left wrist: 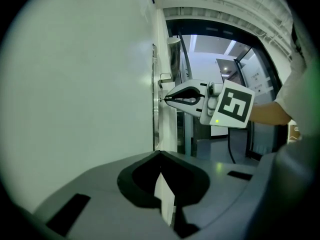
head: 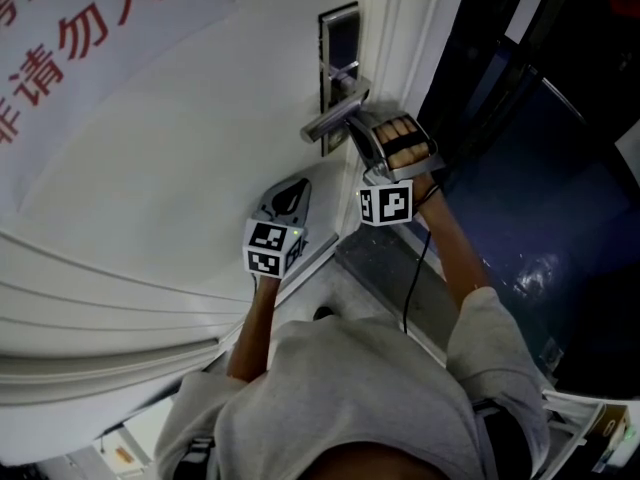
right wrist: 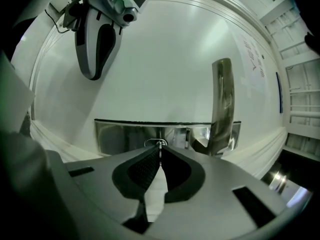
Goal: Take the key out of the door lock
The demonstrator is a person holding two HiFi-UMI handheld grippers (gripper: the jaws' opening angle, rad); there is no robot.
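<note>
**Head view.** The right gripper is up against the lock plate at the upper centre of the frame, just below the lever handle. A hand is wrapped round its body. The key itself is too small to pick out here. The left gripper sits lower and to the left, over the bare white door and well apart from the lock. To the right, past the door's edge, the dark doorway leaves open room behind the right gripper.

**Left gripper view.** The left gripper's jaws are closed tip to tip with nothing between them. At mid-frame the right gripper shows side-on with its tips at the plate's edge.

**Right gripper view.** The right gripper's jaws are pinched together on the key, a thin metal sliver at their tips. The key is seated in the lock plate, so it is gripped but not yet out. Drawing it back out of the keyhole is what remains. The handle stands just right of the key, so I judge there is little room on that side. The left side of the plate is clear, and the left gripper is off in the upper left.
</note>
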